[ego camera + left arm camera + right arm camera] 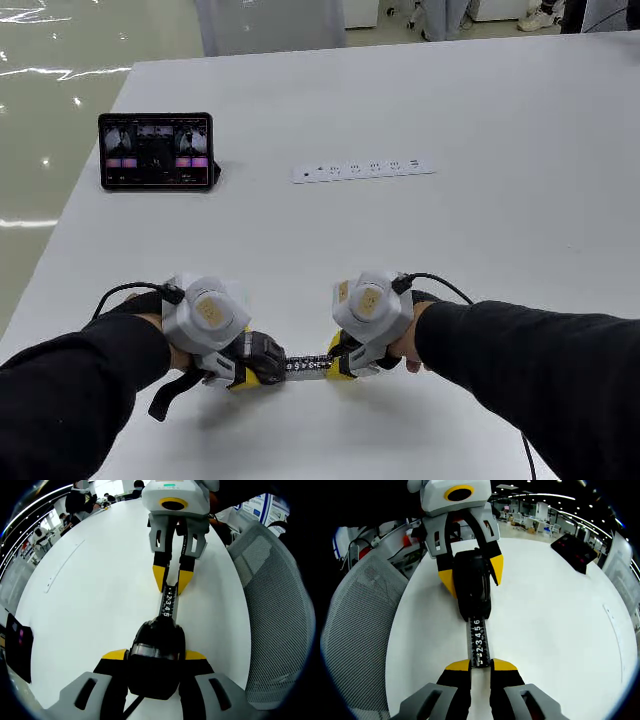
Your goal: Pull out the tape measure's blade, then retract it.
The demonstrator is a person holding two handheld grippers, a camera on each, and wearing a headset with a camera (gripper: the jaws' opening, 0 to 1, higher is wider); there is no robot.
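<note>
The black tape measure case (262,359) lies near the table's front edge, held between the yellow-tipped fingers of my left gripper (243,368), which is shut on it. In the left gripper view the case (156,652) sits between the jaws. A short stretch of blade (307,365) with numbers up to about 6 runs from the case to my right gripper (340,364), which is shut on the blade's end. In the right gripper view the blade (478,642) leads from the case (472,589) down to my right gripper (480,666). The left gripper view shows the blade (168,603) reaching the right gripper (171,579).
A tablet (156,150) with a lit screen stands at the back left of the white table (480,200). A white power strip (362,169) lies flat beyond the middle. A mesh chair back (272,620) stands beside the table edge.
</note>
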